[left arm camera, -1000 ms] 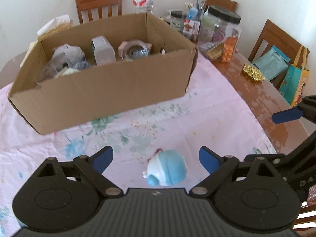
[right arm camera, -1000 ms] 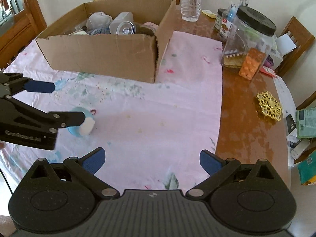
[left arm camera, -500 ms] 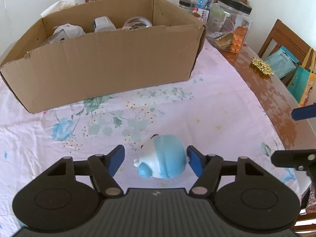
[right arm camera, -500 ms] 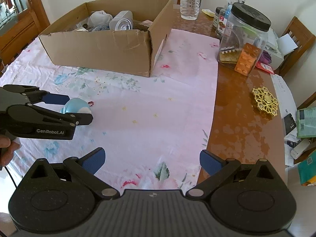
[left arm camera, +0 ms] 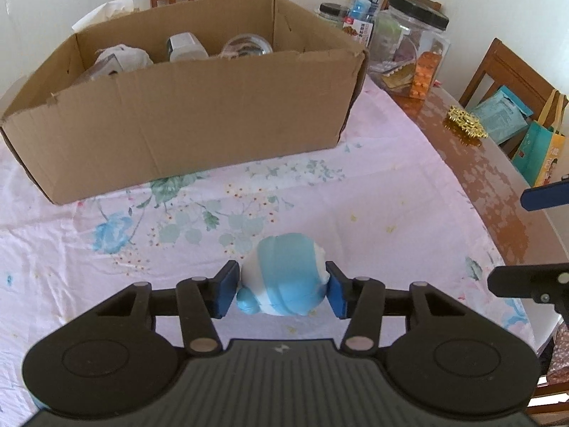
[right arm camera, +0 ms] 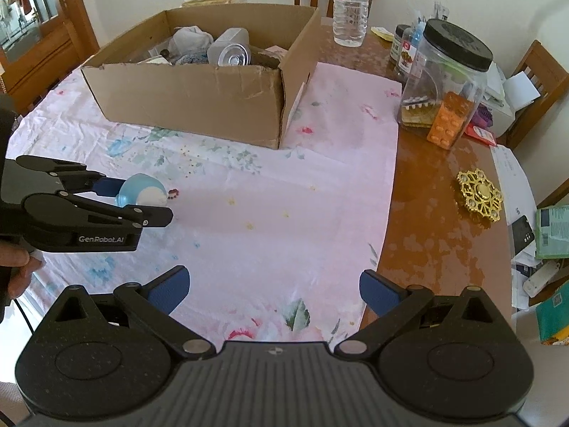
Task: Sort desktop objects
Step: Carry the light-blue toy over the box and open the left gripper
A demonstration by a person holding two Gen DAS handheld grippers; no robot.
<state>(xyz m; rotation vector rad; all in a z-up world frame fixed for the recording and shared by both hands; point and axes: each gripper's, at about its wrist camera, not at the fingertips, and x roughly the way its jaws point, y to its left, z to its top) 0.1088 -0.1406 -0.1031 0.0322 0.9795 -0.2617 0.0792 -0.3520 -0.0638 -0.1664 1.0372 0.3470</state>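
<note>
A small blue-and-white round toy (left arm camera: 284, 277) sits between the blue pads of my left gripper (left arm camera: 282, 290), which is shut on it just above the pink floral cloth. From the right wrist view the same toy (right arm camera: 142, 192) shows at the left, held in the left gripper (right arm camera: 137, 201). My right gripper (right arm camera: 274, 290) is open over the cloth with nothing between its fingers. The open cardboard box (left arm camera: 199, 117) stands beyond the toy, holding several items; the box (right arm camera: 199, 103) also appears at the back left in the right view.
A clear jar with a black lid (right arm camera: 444, 82) and an orange block (right arm camera: 450, 121) stand on the bare wood at the right. A gold ornament (right arm camera: 480, 195) lies near the table edge. A water bottle (right arm camera: 350, 3) and chairs stand behind. A hand (right arm camera: 14, 267) holds the left gripper.
The left gripper's fingers have closed from wide open onto the blue-and-white toy. The right gripper stayed open and drew back a little.
</note>
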